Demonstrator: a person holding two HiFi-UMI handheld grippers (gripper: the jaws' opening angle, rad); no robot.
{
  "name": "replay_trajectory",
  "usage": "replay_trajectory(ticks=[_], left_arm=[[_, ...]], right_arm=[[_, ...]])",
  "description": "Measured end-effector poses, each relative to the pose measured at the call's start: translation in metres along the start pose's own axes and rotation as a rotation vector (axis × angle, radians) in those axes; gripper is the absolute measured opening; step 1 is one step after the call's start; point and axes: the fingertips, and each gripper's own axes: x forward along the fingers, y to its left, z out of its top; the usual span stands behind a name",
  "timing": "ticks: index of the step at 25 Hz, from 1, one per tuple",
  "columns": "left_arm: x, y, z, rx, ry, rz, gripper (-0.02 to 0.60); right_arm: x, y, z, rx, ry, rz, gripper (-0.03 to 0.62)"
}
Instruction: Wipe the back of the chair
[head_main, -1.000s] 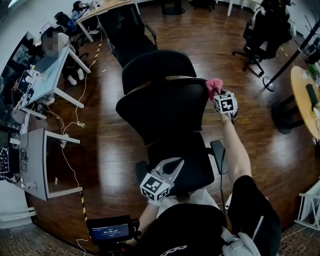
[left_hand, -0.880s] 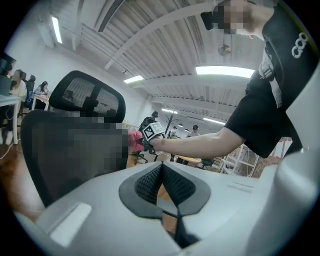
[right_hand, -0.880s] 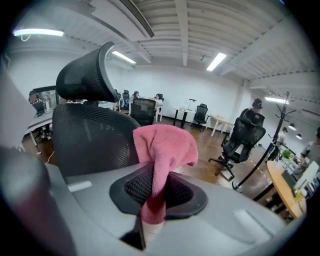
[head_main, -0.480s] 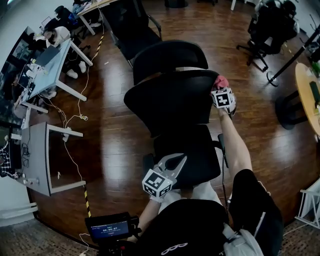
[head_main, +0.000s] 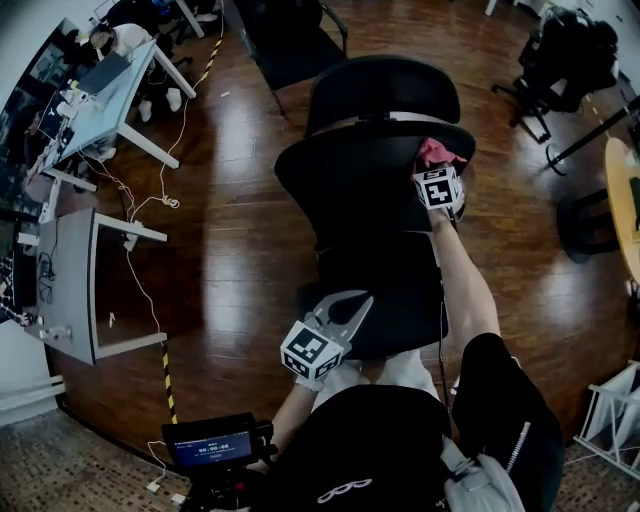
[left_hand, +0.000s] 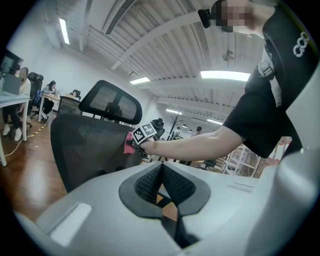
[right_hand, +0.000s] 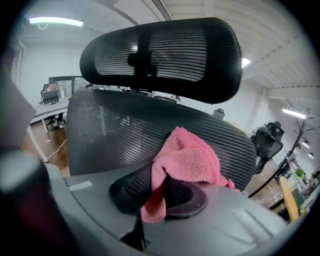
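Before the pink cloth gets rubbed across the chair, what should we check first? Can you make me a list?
1. Cloth gripped: the right gripper is shut on the pink cloth. Ok.
2. Cloth at the chair back: it sits by the top right edge of the mesh. Whether it presses on the mesh: cannot tell.
3. Path to wipe: the mesh to the left of the cloth has nothing on it. Ok.
4. Left gripper out of the way: it is low over the seat, shut and empty. Ok.
5. Chair steadied: neither gripper holds it, so it might turn when pushed. Not ok.
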Motion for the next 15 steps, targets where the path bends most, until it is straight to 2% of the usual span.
replay_trajectory(ticks=[6, 15], left_arm=[[-0.024, 0.016, 0.001, -0.004, -0.023, 0.019, -0.009], [-0.053, 0.036, 0.001, -0.022, -0.044, 0.057, -0.009]], right_arm=[[0.011, 0.065, 0.023, -0.055, -0.005, 0.049, 0.041], [0.019, 0.137, 0.051, -0.102, -0.036, 0.122, 0.041]])
